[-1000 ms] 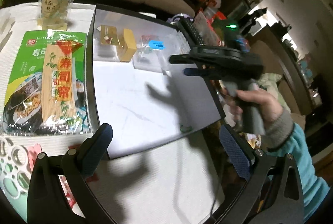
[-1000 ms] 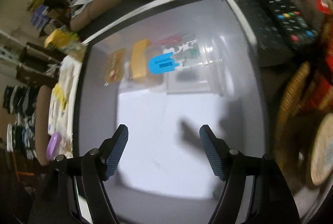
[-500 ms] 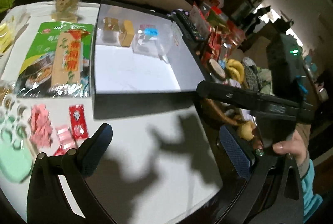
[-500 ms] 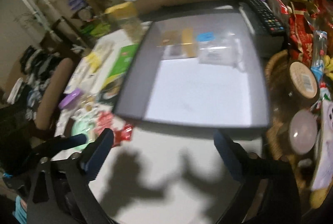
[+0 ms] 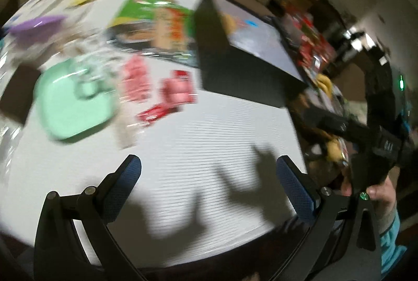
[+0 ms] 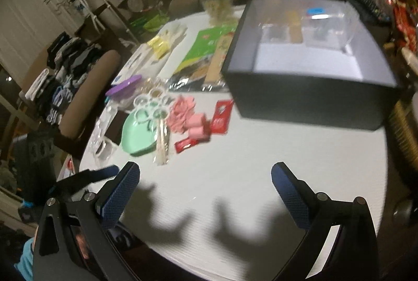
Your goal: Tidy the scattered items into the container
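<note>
Over on the left sat a mint green dish [image 6: 135,134], with pink bits [image 6: 183,116] and red packets [image 6: 220,116] scattered just beside it on the white table [image 6: 261,176]. The left gripper [image 5: 209,192] and right gripper [image 6: 205,192] both hung spread wide with nothing in them. To the right was the black box [image 6: 300,98], holding what looked like clear packets, too blurry to say.
</note>
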